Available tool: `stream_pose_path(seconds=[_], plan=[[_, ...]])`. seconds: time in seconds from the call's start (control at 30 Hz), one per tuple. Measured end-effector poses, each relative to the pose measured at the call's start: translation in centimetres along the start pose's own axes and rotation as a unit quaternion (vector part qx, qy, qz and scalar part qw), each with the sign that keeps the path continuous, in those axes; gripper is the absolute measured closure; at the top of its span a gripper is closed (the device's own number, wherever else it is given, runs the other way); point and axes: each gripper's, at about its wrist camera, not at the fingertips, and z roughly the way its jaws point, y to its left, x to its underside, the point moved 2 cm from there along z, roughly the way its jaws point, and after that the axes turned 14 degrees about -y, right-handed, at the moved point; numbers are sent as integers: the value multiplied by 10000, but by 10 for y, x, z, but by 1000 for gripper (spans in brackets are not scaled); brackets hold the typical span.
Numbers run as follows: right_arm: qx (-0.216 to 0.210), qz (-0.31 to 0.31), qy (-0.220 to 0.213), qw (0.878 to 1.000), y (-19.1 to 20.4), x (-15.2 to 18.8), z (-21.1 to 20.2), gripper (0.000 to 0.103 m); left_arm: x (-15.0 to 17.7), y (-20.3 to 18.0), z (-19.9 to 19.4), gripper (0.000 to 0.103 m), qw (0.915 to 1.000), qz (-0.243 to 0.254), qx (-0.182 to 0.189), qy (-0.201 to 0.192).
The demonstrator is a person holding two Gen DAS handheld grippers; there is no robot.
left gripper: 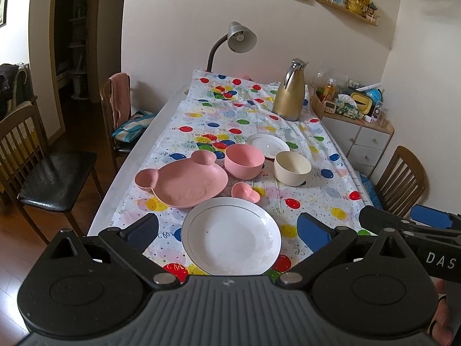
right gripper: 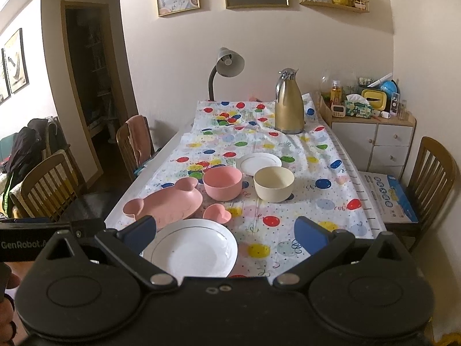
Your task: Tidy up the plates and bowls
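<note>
Six dishes stood on the surface (left gripper: 135, 158) with the balloon-printed cloth: two white round plates, two bowls and two pink shaped dishes. The large white plate with a thin dark ring (left gripper: 231, 236) lay nearest, and in both views its near edge was cut off by the body of the gripper. In the right wrist view the blue left pad also covered a part of its rim. The small white plate (left gripper: 268, 145) lay farther back, partly hidden behind the pink round bowl (left gripper: 244, 161) and the cream round bowl (left gripper: 292, 167), which stood side by side with a gap between them. The pink bear-shaped plate with two ear compartments (left gripper: 181, 180) lay left of the bowls, and the small pink heart-shaped dish (left gripper: 245, 192) sat just beside it, near the far rim of the large plate; whether they touched could not be told.

The left gripper (left gripper: 227, 230) was spread wide over the large plate and held nothing. The right gripper (right gripper: 224, 232) was spread wide as well and was empty, with the large plate under its left side.

One gold metal jug with a silver lid (left gripper: 289, 92) stood at the far end, and one grey desk lamp (left gripper: 236, 39) behind it. The things on the white drawer cabinet (left gripper: 366, 141) were too small and crowded to count.
</note>
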Motion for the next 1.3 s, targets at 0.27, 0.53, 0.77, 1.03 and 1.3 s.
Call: stream_pose_path(seconds=[0.27, 0.53, 0.77, 1.03, 1.3], plan=[[-22, -14, -47, 10000, 2, -1, -1, 1, -2, 1, -1, 0, 10000, -2, -2, -7], [-21, -11, -44, 10000, 3, 0, -2, 1, -4, 3, -2, 0, 10000, -12, -3, -6], [-20, -8, -51, 10000, 3, -1, -2, 1, -4, 3, -2, 0, 10000, -11, 1, -7], [-12, -14, -61, 10000, 3, -2, -1, 1, -6, 4, -4, 0, 10000, -12, 18, -30], [-25, 1, -53, 10000, 2, -1, 0, 1, -6, 3, -3, 0, 10000, -40, 51, -7]])
